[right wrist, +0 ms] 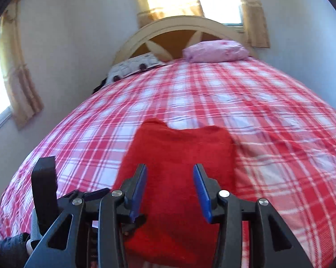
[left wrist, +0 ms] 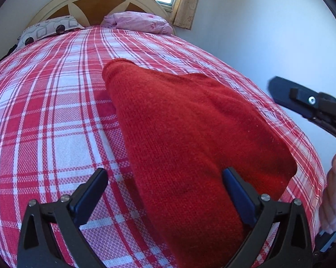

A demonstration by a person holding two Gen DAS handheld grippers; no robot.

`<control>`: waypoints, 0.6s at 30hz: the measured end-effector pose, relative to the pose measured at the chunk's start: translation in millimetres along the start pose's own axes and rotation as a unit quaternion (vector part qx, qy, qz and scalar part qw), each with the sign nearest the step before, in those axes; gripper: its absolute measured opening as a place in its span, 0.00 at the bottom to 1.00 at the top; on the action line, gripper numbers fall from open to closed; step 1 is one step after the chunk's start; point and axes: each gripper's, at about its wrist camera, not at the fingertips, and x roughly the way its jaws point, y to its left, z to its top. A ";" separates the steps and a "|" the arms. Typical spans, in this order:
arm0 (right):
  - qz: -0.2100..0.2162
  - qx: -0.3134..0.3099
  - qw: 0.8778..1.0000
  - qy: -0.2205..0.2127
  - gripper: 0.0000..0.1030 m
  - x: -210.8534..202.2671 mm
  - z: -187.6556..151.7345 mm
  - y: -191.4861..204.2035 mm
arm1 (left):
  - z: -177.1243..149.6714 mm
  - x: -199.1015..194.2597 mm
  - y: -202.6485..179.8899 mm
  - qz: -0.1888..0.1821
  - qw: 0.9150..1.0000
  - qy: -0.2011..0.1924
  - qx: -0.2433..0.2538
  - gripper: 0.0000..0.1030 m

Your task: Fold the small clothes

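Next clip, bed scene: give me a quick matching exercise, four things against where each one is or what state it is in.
Things:
1. red knit garment
2. pink pillow
3. patterned pillow
4. left gripper

Descriptions:
A. open, one finger over the red knit
B. at the headboard, below the window
C. at the headboard, toward the side wall
D. lying on the plaid bedspread

Pairs: 1-D, 2-B, 3-C, 4-A

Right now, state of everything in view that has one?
red knit garment: lying on the bed, partly folded, not gripped.
left gripper: open, fingers either side of the garment's near end.
right gripper: open, over the garment.
plaid bedspread: spread flat.
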 end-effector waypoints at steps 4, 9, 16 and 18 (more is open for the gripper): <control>-0.023 0.007 0.999 0.044 0.43 24.1 -20.6 -11.7 | 0.2 0.0 2.7 -0.002 1.000 0.000 -0.004 1.00; 0.020 0.004 0.998 0.057 0.44 30.6 -38.4 -28.2 | -0.2 2.4 1.6 -0.003 1.000 0.009 -0.001 1.00; 0.011 -0.026 0.997 0.066 0.44 22.9 -36.0 -20.2 | -14.5 -7.4 3.3 -0.007 1.000 0.023 -0.012 1.00; -0.012 -0.051 0.997 0.064 0.44 19.0 -25.7 -6.9 | -17.4 -10.0 1.3 -0.001 1.000 0.020 -0.009 1.00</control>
